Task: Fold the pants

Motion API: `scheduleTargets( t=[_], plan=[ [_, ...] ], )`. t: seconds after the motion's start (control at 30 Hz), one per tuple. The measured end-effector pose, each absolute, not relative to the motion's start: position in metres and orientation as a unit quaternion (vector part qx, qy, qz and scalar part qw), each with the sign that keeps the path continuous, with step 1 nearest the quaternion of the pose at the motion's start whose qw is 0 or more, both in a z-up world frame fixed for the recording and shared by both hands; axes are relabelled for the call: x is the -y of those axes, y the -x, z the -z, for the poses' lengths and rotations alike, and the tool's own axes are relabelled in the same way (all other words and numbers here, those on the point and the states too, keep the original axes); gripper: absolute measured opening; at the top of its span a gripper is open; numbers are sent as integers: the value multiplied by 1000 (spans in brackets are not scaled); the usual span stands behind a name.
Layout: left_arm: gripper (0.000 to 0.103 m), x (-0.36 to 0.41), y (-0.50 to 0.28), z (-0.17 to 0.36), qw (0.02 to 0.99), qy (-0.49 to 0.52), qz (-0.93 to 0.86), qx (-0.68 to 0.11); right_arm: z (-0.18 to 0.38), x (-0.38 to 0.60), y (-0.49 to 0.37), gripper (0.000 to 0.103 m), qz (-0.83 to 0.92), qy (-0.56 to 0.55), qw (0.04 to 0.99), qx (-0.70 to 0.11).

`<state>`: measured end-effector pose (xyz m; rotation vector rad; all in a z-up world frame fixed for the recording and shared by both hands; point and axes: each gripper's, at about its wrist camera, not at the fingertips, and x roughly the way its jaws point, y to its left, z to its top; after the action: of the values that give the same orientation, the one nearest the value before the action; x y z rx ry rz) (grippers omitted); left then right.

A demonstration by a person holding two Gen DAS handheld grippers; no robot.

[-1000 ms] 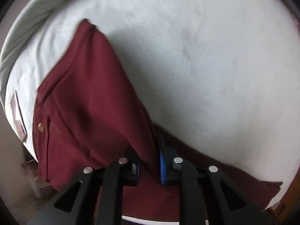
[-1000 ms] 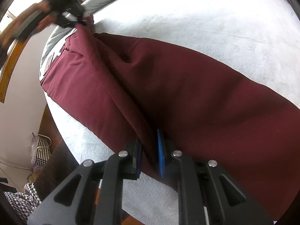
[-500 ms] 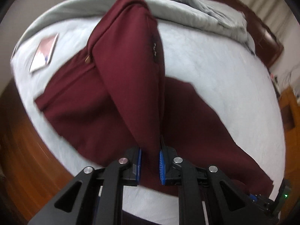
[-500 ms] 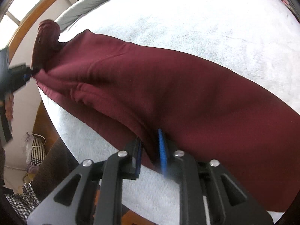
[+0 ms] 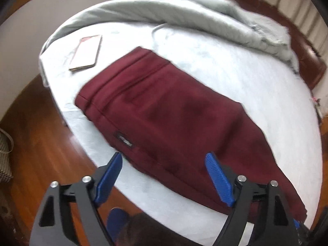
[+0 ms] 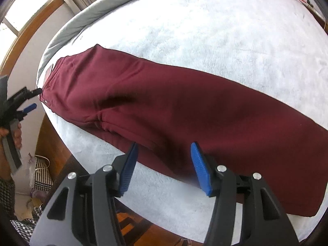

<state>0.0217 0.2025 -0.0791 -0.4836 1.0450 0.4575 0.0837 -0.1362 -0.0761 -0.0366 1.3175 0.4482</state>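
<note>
1. I see the maroon pants point(image 5: 174, 123) lying flat on the pale bed sheet point(image 5: 256, 78), folded lengthwise so one leg lies over the other, running along the bed's near edge
2. My left gripper point(image 5: 166, 176) hangs over the near edge by the waistband end; its jaws are opening, the blue pads point(image 5: 109, 174) stand wide apart, and nothing is pinched between them
3. A small dark label point(image 5: 125, 140) shows on the waistband edge just ahead of the left gripper
4. My right gripper point(image 6: 164, 166) hovers over the near long edge of the pants further down the leg; its jaws are opening too, about halfway apart, and the cloth lies below them rather than clamped
5. In the right wrist view I see the left gripper at the far left, held in a hand point(image 6: 12, 135), just beside the waistband
6. A phone point(image 5: 86, 53) lies on the sheet beyond the waistband, clear of the pants
7. A grey duvet point(image 5: 205, 18) is bunched along the far side of the bed, over a wooden floor point(image 5: 41, 143)
</note>
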Motion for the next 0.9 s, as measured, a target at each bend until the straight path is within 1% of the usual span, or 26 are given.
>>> scheduleTargets(
  t=[0.03,0.1,0.17,0.23,0.3,0.43,0.5,0.7,0.77,0.9],
  plan=[
    [79,-212,-18,81,811,242,-214,-487,76,135,-83,54,-206,18,768,-607],
    [73,-218,-23,81,811,271,-204,-477,76,135,-82,54,-201,14,766,-611],
    [73,-213,-22,79,814,287,-189,-468,74,142,-80,54,-194,5,765,-614],
    [73,-193,-21,80,828,268,-162,-465,70,156,-79,54,-187,-7,768,-613],
    [73,-156,-28,83,845,228,-122,-469,66,172,-77,54,-165,-19,770,-616],
    [73,-85,-48,101,854,178,-20,-488,60,221,-70,54,-111,-65,770,-625],
    [73,-52,-55,106,857,157,18,-491,57,255,-63,56,-79,-100,768,-627],
    [74,34,-68,110,858,107,111,-490,60,349,-36,58,-5,-204,755,-622],
    [74,59,-69,110,853,98,142,-492,64,367,-31,57,0,-242,749,-617],
    [74,98,-73,120,834,83,180,-516,72,392,-29,56,28,-278,743,-609]
  ],
)
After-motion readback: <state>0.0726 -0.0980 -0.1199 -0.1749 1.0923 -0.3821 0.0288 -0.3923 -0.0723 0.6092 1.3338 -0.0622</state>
